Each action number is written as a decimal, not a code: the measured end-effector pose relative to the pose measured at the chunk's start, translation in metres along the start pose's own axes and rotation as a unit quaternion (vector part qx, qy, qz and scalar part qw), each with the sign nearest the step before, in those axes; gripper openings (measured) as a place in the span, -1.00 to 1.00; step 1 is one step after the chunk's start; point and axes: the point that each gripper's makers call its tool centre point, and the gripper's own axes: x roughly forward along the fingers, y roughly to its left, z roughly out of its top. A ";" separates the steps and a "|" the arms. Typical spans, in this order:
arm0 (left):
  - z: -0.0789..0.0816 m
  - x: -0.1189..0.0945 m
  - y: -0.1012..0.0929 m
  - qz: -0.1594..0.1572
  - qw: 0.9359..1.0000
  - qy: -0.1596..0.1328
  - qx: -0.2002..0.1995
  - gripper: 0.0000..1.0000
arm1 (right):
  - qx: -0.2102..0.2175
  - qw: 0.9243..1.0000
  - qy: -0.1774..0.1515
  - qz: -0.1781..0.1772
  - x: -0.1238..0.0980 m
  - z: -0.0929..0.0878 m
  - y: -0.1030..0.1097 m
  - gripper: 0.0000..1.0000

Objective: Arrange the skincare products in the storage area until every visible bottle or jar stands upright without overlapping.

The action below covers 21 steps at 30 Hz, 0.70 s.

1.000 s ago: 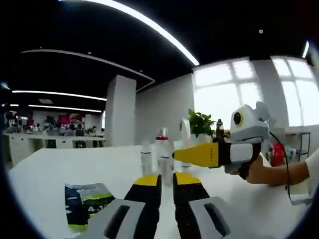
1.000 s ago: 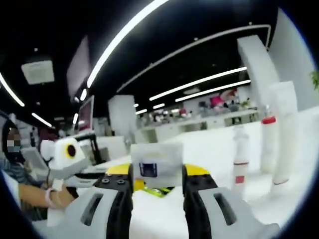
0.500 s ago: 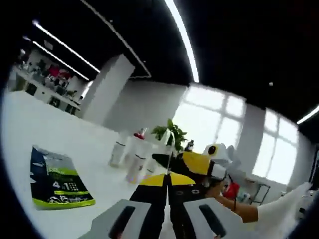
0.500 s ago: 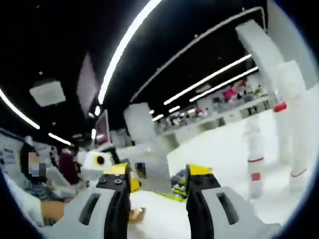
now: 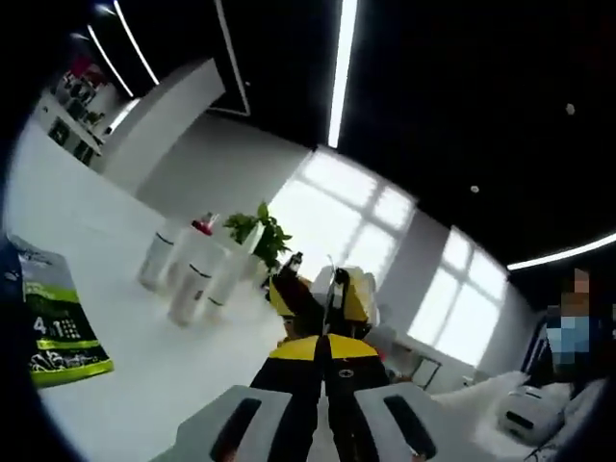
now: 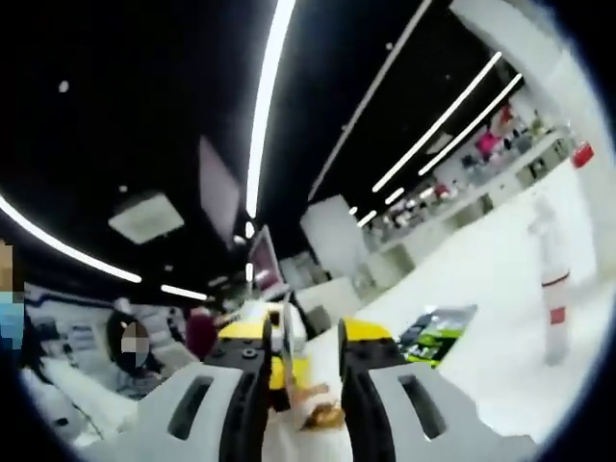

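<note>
Green packet (image 5: 53, 322): flat and glossy on the white table (image 5: 144, 385), cut off by the picture's left edge.
Bottles (image 5: 188, 279): white cylinders, upright, clustered close; bare tabletop before them.
Left gripper (image 5: 322, 354): jaws pressed together, nothing between.
Right gripper (image 6: 306, 339): jaws narrowly apart; grip unclear.
Single bottle (image 6: 553, 289): upright near the table's edge, blurred.

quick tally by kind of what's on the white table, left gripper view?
White bottles, standing upright in a cluster: 3, as far as the blur allows
Green-and-black sachet, lying flat: 1
Potted plant: 1
Total: 5
</note>
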 end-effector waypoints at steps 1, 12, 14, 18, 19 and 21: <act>-0.001 0.000 -0.005 -0.006 1.000 0.000 -0.005 -1.00 | -0.003 1.000 0.009 0.004 0.001 -0.004 0.003 -0.57; 0.002 -0.018 0.010 -0.031 0.997 0.058 -0.046 -1.00 | 0.026 0.998 0.048 0.022 0.006 -0.016 -0.002 -0.79; 0.002 -0.018 0.014 -0.027 0.997 0.064 -0.047 -1.00 | 0.032 0.997 0.062 0.020 0.006 -0.019 -0.003 -0.94; 0.013 -0.029 0.030 -0.017 0.996 0.061 -0.055 -1.00 | 0.028 0.997 0.066 0.014 0.006 -0.021 -0.003 -0.99; 0.015 -0.031 0.032 -0.016 0.997 0.060 -0.052 -1.00 | 0.029 0.997 0.066 0.013 0.006 -0.021 -0.003 -0.99; 0.019 -0.032 0.036 -0.013 0.999 0.047 -0.024 -0.98 | 0.028 0.997 0.065 0.008 0.006 -0.021 -0.004 -1.00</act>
